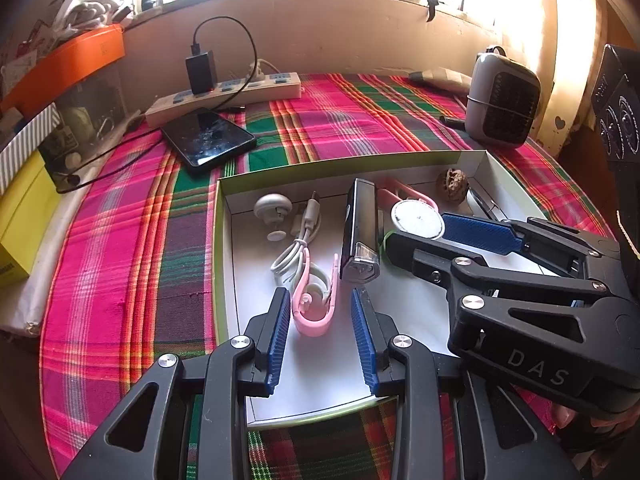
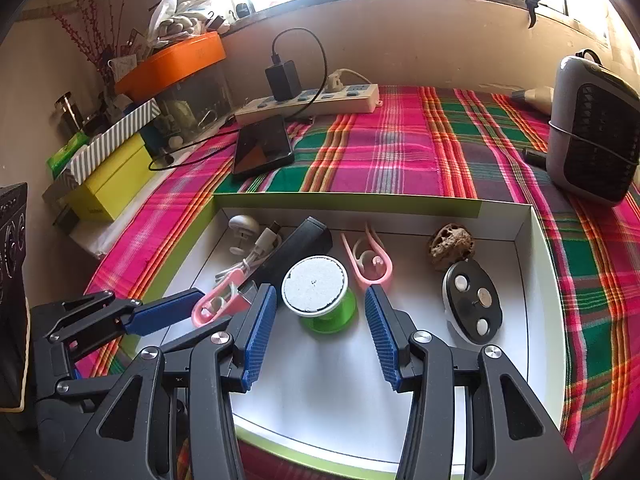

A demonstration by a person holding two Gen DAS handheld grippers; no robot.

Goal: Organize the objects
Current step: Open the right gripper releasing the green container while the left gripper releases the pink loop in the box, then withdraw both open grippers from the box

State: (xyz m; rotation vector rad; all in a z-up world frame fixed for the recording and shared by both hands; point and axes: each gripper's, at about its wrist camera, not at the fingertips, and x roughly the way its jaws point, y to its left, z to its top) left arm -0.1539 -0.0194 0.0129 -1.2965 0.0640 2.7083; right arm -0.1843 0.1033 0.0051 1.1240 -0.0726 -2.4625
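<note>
The left gripper (image 1: 320, 336) hangs over the near end of a shallow white box (image 1: 496, 162) with green outer walls, jaws spread moderately wide and gripping nothing. A pink clip (image 1: 314, 312) lies on the box floor between its blue pads (image 1: 278, 336), touching neither. At two o'clock from that clip, in the left wrist view, the right gripper (image 2: 320, 328) reaches in from the side, jaws likewise apart and empty. In its own view a green spool (image 2: 320, 296) with a white top stands on the floor between the fingertips, clear of both pads.

Just beyond the pink clip a white cable (image 1: 298, 240) lies coiled, and at one o'clock from the clip a black bike light (image 1: 358, 232) lies lengthwise, lens toward the camera. A small white suction hook (image 1: 272, 210) sits near the far-left corner. In the right wrist view a second pink clip (image 2: 370, 264) lies at one o'clock from the spool, a black oval disc (image 2: 472, 304) with three metal studs lies at three o'clock, and a walnut (image 2: 452, 244) sits beyond the disc near the far wall.

The box rests on a plaid cloth (image 1: 340, 120). Farther back, at eleven o'clock, a dark phone (image 1: 208, 140) lies flat just in front of a power strip (image 1: 224, 96) with a black charger (image 1: 200, 68) plugged in. At one o'clock stands a small grey heater (image 1: 502, 100).
</note>
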